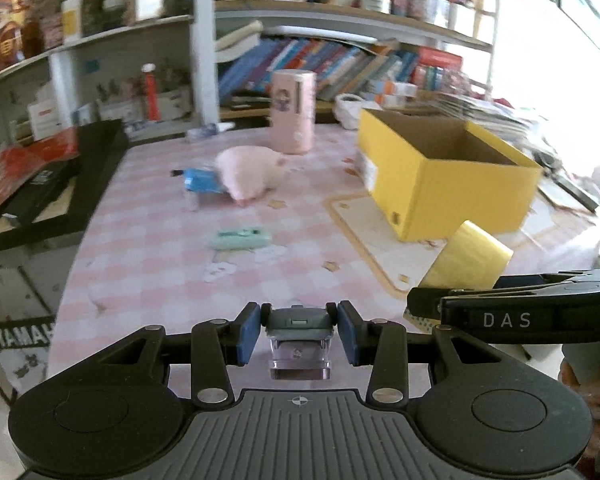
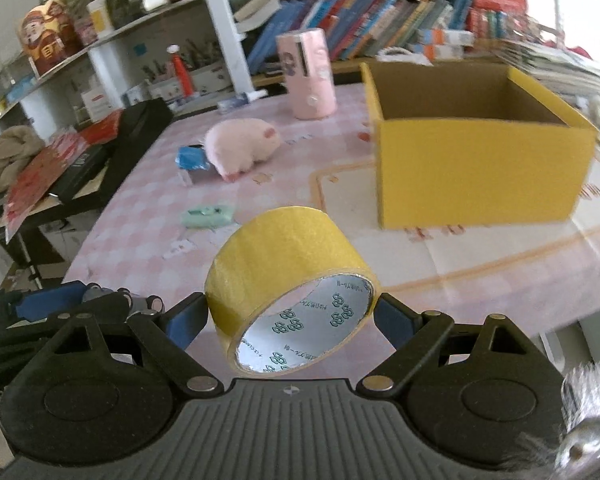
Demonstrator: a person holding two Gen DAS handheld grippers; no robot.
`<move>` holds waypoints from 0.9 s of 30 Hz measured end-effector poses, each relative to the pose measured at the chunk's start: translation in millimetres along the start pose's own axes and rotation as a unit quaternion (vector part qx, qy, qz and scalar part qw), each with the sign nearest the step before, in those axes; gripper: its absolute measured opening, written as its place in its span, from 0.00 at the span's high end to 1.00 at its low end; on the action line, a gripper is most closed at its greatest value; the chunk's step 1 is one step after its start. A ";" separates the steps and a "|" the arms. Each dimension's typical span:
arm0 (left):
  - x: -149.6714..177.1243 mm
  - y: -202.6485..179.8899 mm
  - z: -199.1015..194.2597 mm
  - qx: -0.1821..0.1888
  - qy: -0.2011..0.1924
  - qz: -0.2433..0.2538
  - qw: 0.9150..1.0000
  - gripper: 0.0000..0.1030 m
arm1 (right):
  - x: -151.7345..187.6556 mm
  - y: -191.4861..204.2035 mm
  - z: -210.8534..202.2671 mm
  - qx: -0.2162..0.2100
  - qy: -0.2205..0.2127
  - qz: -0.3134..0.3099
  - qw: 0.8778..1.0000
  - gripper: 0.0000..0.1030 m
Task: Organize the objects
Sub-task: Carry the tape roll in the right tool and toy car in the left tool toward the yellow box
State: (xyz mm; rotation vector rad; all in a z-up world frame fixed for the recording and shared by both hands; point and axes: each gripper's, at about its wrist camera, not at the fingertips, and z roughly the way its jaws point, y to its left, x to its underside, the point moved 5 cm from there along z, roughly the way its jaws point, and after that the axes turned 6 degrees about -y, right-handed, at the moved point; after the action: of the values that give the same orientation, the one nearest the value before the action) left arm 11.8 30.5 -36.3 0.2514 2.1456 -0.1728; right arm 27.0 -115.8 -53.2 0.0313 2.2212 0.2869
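While the yellow box (image 2: 480,168) sits open and, as far as its visible interior shows, w/ nothing inside yet, both grippers are loaded and up over the pink-check surface (image 2: 148,216), so the sorting looks barely begun: two items in hand, none seen boxed. Right gripper (image 2: 292,312) has its fingers (image 2: 396,322) spread wide but clamped on one roll of yellow tape (image 2: 284,264), pads pressing both sides of the roll, held in the air short of the box's near wall. Left gripper (image 1: 298,330) has its fingers (image 1: 247,334) pinched on one small grey-capped clear item (image 1: 299,338), prob. a stamp or clip; exact type can't be told. Left on the surface, approx. mid-table: one pink plush pig (image 2: 240,148), one blue packet (image 2: 192,160) touching the pig's side, one mint-green case (image 2: 208,216) nearer the camera, one pink cylinder (image 2: 310,76) standing upright by the box's far corner. Count: 1 box, 1 tape, 1 grey item, 1 pig, 1 packet, 1 case, 1 cylinder. Judged from this, at least four pieces remain to collect after these two go in.
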 end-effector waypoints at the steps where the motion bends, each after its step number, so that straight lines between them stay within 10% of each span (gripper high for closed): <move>1: 0.5 -5.2 -0.1 0.008 0.001 0.005 1.000 0.61 | 3.2 -4.3 -4.1 0.006 -0.001 0.004 1.000 0.14; 27: -20.9 -113.4 30.3 0.134 -0.009 0.091 0.987 0.61 | 17.8 -123.1 -60.9 0.144 -0.028 0.115 0.983 0.14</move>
State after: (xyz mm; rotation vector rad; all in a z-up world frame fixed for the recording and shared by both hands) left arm 19.7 -88.4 -32.5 0.5964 2.0667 -0.3571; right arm -22.0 -245.2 -57.5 0.4498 2.1883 0.0867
